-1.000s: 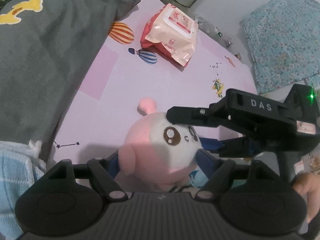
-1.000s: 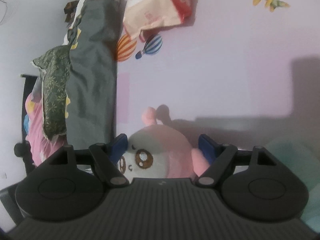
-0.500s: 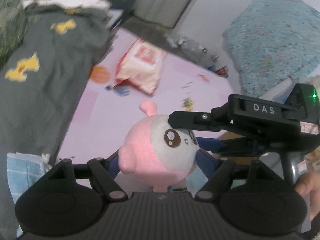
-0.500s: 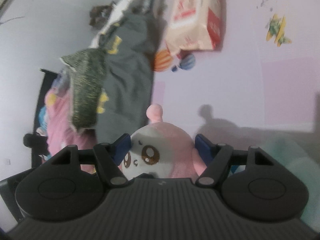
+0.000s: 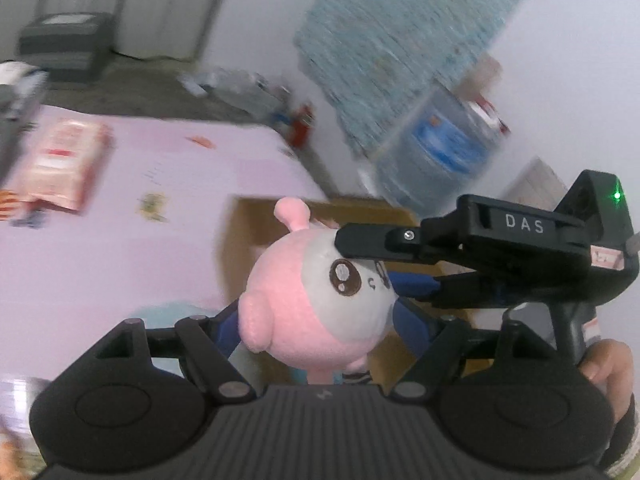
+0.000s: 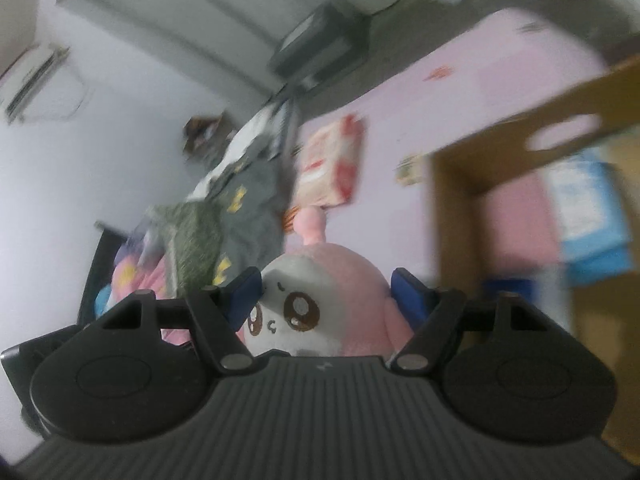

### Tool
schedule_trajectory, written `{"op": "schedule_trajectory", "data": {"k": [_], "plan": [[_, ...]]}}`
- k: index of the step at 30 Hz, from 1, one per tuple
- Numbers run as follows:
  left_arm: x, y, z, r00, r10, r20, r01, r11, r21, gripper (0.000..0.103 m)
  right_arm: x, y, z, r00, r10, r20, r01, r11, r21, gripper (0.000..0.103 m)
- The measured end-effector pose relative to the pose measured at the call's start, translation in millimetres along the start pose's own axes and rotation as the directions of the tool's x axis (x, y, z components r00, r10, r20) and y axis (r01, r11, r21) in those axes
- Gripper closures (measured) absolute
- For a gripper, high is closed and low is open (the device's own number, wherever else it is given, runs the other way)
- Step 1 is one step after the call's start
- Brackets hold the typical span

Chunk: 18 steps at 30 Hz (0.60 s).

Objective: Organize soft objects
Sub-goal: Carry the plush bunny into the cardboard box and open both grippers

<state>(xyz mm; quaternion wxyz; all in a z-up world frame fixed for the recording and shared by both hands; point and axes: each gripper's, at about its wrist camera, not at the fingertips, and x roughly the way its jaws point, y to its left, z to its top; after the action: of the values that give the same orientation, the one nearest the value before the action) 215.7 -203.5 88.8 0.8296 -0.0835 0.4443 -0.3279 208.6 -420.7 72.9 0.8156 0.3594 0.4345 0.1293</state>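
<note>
A round pink plush toy (image 5: 296,312) with a grey-white face and big brown eyes hangs in the air, gripped from two sides. My left gripper (image 5: 316,326) is shut on its body, one blue pad on each flank. My right gripper (image 5: 372,264) reaches in from the right of the left wrist view and clamps the toy's face. The right wrist view shows the same plush toy (image 6: 352,280) squeezed between the right gripper's (image 6: 326,292) pads. Behind the toy stands an open cardboard box (image 5: 240,240), also seen as the cardboard box (image 6: 456,200) at the right.
A pink bed sheet (image 5: 120,248) lies below and to the left, with a pack of wipes (image 5: 60,164) on it. Grey clothes (image 6: 240,208) are heaped along the bed. A large water bottle (image 5: 440,148) stands past the box. A hand (image 5: 604,368) holds the right gripper.
Both grippers have lifted the plush toy off the pink sheet and carried it up and across. The cardboard box has come into view right behind it.
</note>
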Motion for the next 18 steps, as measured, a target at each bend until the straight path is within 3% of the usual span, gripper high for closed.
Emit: {"op": "schedule_trajectory", "data": {"k": [7,13,18], "plan": [[89,-49,-13,0.981,-0.035,-0.19,0.046,0.998,0.051,0.025,-41,-93,-7,0.987,-0.157,0.028,0.151,0.979,0.137,0.03],[156,-55,-25,0.944,-0.003,-0.329,0.02,0.999,0.05,0.026,-15,-153,-12,0.961,-0.275,-0.037,0.278,0.944,0.176,0.03],[180,-45,-33,0.922,0.034,-0.387,-0.022,0.999,0.037,0.029,18,-188,-13,0.949,-0.297,-0.103,0.313,0.923,0.224,0.03]]}}
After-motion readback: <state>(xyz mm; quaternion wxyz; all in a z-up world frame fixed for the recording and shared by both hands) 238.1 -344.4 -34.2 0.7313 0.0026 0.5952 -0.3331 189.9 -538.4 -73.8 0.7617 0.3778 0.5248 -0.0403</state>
